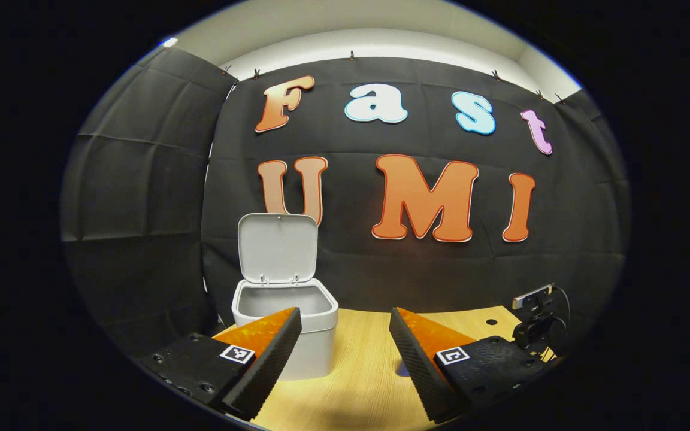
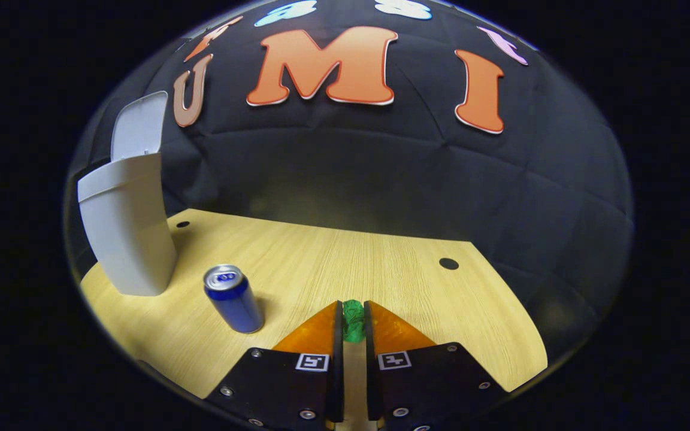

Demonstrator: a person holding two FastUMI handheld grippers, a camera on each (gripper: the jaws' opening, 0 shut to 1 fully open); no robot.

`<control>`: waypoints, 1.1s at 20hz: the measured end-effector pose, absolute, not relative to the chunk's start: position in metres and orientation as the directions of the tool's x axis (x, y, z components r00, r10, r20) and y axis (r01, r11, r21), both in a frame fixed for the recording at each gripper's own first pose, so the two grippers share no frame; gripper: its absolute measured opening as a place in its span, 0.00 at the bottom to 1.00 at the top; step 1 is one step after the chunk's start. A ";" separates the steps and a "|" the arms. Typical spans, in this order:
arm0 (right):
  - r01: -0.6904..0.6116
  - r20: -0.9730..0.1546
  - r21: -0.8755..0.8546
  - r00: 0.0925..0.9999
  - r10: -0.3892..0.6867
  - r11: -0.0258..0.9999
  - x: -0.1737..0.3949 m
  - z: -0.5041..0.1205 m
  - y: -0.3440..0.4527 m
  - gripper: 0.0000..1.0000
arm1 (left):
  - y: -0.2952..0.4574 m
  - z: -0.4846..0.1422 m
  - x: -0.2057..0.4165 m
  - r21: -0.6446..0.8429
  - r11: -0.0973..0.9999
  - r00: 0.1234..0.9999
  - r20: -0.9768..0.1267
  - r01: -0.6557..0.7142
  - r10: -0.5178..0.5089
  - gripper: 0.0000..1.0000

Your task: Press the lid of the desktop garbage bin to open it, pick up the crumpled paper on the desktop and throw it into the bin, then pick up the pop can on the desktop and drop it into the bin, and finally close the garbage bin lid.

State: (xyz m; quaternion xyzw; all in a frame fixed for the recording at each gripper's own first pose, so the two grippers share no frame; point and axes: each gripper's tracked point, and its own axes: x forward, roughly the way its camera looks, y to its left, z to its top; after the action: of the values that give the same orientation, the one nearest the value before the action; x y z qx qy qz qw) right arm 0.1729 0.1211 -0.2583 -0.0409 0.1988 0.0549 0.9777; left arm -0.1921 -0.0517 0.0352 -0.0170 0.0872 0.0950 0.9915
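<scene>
A: Where the wooden desk (image 2: 333,257) meets the black cloth wall (image 2: 381,167), what stands largest?

B: White bin (image 1: 297,317), at the desk's far left in the right gripper view. Lid (image 1: 277,248) stands upright, hinged at the back rim, inner face toward the left gripper's camera. Bin mouth open; I cannot see the bottom of the inside.

A: Left gripper (image 1: 345,344)?

B: Jaws wide apart, nothing between them but bare desk. Its left finger overlaps the bin's front right corner in the left gripper view; I cannot tell whether it touches. The bin sits just ahead and to the left of the gap.

A: Right gripper (image 2: 353,326)?

B: Jaws narrow, nearly closed. Green crumpled paper (image 2: 354,320) sits pinched between the fingertips, both fingers pressing its sides. Whether the paper is lifted off the desk or resting on it, I cannot tell.

A: Can?

B: Blue can (image 2: 232,299) with a silver top, upright on the desk, untouched. It stands left of the right gripper, between that gripper and the bin, near the bin but apart from it.

A: Smaller items?

B: Small camera on a dark mount (image 1: 536,317) at the desk's right edge in the left gripper view. Two round dark holes in the desktop, one near the bin (image 2: 182,224), one toward the right (image 2: 448,263).
</scene>
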 end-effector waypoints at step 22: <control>-0.398 -0.062 0.021 0.915 0.399 0.917 0.096 -0.030 0.230 0.15 | -0.012 0.036 -0.221 -0.024 0.959 0.949 -0.153 -0.284 0.277 0.94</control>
State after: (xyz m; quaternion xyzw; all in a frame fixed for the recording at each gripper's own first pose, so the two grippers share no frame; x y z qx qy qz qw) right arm 0.0957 0.2304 -0.0304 0.0041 0.0324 0.2035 0.9785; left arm -0.2213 -0.0117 0.0360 -0.0229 0.0743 0.1421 0.9868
